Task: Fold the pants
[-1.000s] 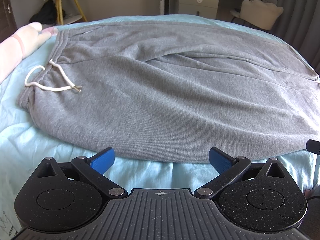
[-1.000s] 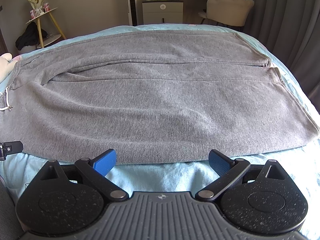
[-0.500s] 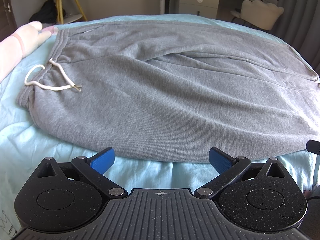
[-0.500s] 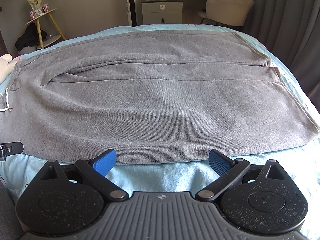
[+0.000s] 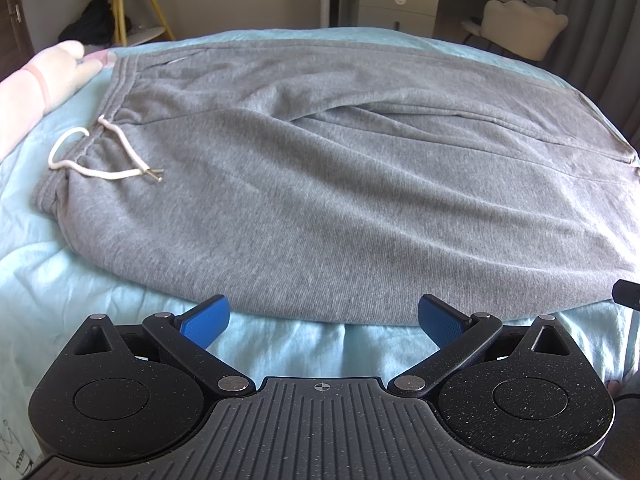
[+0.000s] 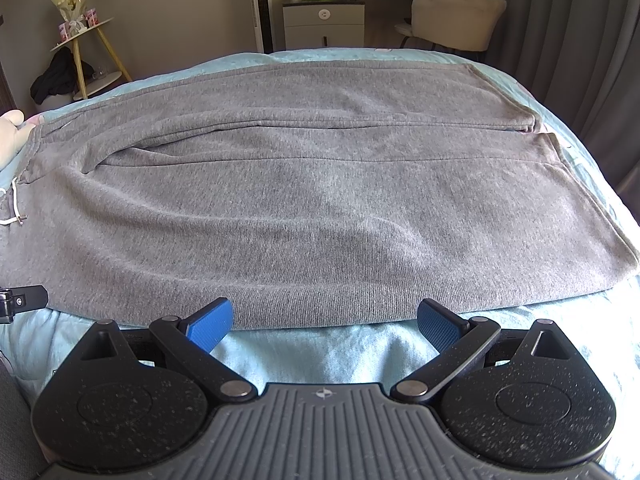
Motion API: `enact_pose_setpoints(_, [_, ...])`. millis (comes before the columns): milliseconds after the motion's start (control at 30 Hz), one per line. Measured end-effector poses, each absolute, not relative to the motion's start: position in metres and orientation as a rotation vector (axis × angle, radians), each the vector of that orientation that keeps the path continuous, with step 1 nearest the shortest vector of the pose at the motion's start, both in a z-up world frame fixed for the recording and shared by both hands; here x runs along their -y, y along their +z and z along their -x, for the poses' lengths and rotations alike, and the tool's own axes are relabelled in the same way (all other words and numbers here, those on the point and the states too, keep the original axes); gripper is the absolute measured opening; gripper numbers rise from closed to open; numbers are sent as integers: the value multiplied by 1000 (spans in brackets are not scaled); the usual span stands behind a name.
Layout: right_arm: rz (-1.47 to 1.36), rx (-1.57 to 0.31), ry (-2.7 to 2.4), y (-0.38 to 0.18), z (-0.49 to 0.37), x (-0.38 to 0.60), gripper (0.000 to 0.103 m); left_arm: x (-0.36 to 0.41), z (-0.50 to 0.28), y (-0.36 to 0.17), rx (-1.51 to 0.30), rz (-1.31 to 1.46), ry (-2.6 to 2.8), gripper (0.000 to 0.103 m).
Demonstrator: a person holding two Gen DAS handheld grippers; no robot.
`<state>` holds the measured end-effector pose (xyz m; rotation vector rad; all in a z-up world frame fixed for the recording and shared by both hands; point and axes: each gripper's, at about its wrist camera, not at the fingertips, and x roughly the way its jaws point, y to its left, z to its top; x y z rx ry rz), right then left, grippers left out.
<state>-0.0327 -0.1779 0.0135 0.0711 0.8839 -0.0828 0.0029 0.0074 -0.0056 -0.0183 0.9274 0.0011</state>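
Grey sweatpants (image 5: pixel 320 184) lie flat across a light blue bed, waistband to the left with a white drawstring (image 5: pixel 104 156), leg cuffs to the right (image 6: pixel 592 200). The two legs lie side by side; the pants also fill the right wrist view (image 6: pixel 320 208). My left gripper (image 5: pixel 323 320) is open and empty, just short of the pants' near edge toward the waist end. My right gripper (image 6: pixel 325 320) is open and empty, just short of the near edge toward the leg end.
The blue bed sheet (image 5: pixel 80 300) shows around the pants. A pale plush toy (image 5: pixel 36 80) lies at the left by the waistband. Beyond the bed stand a yellow-legged side table (image 6: pixel 88 44), a grey nightstand (image 6: pixel 324 24), a cream chair (image 6: pixel 456 16) and curtains.
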Motion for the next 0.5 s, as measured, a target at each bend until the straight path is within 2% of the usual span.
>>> enact_pose_setpoints(500, [-78, -892, -88, 13, 31, 176, 99, -8, -3, -3, -922, 26, 4, 103])
